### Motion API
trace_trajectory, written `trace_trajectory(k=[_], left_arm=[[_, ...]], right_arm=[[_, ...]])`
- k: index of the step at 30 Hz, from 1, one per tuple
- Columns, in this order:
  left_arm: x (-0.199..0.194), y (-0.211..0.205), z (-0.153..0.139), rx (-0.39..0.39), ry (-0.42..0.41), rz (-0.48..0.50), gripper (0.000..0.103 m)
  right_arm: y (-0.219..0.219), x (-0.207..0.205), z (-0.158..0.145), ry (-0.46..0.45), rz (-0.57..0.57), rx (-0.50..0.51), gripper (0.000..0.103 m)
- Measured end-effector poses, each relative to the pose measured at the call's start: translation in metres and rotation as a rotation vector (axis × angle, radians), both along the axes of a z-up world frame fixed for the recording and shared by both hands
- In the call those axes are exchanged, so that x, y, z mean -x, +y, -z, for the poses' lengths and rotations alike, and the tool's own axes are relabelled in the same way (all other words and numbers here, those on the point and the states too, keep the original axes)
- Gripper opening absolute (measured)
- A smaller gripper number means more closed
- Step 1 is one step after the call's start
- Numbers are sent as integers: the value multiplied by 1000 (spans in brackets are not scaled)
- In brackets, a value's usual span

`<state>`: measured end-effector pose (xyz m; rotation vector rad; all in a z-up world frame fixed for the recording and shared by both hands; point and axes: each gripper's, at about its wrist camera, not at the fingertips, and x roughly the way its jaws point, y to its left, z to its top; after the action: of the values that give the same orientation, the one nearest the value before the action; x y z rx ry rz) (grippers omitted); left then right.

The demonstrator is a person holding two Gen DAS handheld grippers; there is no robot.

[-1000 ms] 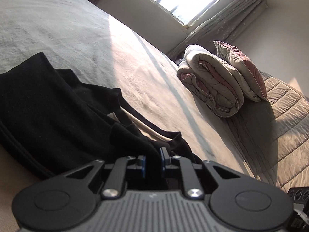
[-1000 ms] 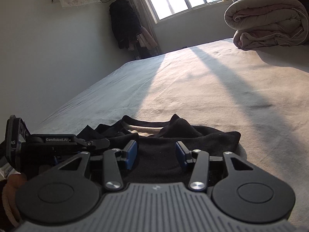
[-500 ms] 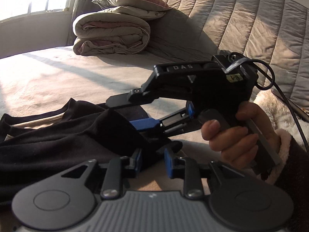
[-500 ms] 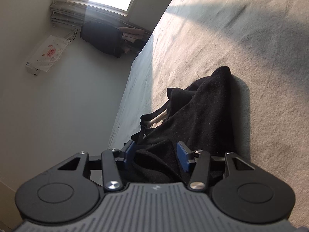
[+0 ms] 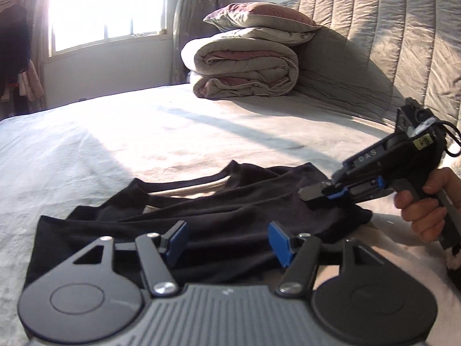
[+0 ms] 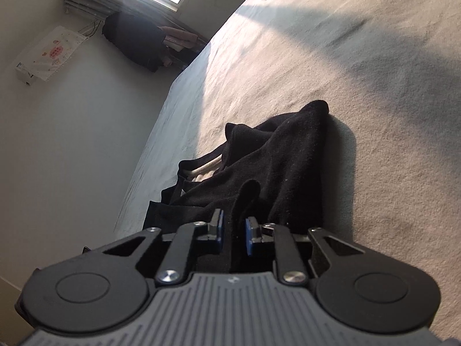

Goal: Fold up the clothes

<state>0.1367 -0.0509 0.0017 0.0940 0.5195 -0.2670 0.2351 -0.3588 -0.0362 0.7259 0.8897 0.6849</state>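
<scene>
The black top (image 5: pixel 219 210) lies bunched on the bed (image 5: pixel 144 138), near its edge, with its neckline and a pale inner band turned toward the window (image 5: pixel 106 8), and its right side drawn up into a ridge. A second ago the left tongs (image 5: pixel 227 242) were nearly shut right at the garment's edge, and half a second ago they were still narrow; now their blue pads stand wide apart above the fabric, gripping nothing, so that hand has let the cloth go. The right tongs (image 6: pixel 232 232) have gone the other way: their pads, open around the fabric a second ago, are now pressed on a fold of the black top, and in the left wrist view they sit at the garment's right corner, held by a hand (image 5: pixel 426 201). That reads as a handover of grip to the right side, most likely so that this corner can be carried across or pulled straight; the top is still rumpled rather than laid in a neat fold. Readable writing is sparse: "DAS" is printed on the body of the right tool, and a small yellow sticker behind it is too blurred to read. Farther off, a rolled duvet (image 5: pixel 242 69) with a pillow (image 5: pixel 259 20) on top rests against the quilted headboard (image 5: pixel 389 43).
</scene>
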Motion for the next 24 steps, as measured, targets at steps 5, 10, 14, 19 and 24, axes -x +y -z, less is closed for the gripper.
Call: trace_trajectory(k=[5,10,14,19,24], left_arm=[[-9,74,-15,37,-69,-275,62],[-20,122,-9,187,-34,-398,44],[-33,128,13,249,40,-424,24],[-38,120,31,210,57,-424,24],[-40,119,34,194,56,-416,25]], right_arm=[[-15,7,-13,-141,75,-69,8],[-27,9,-21,-206,143,-71,8],[-27,4,-18,-193,149,-40,8],[-26,1,-14,-157,164,12,8],[-32,4,-20,-142,200,22,8]])
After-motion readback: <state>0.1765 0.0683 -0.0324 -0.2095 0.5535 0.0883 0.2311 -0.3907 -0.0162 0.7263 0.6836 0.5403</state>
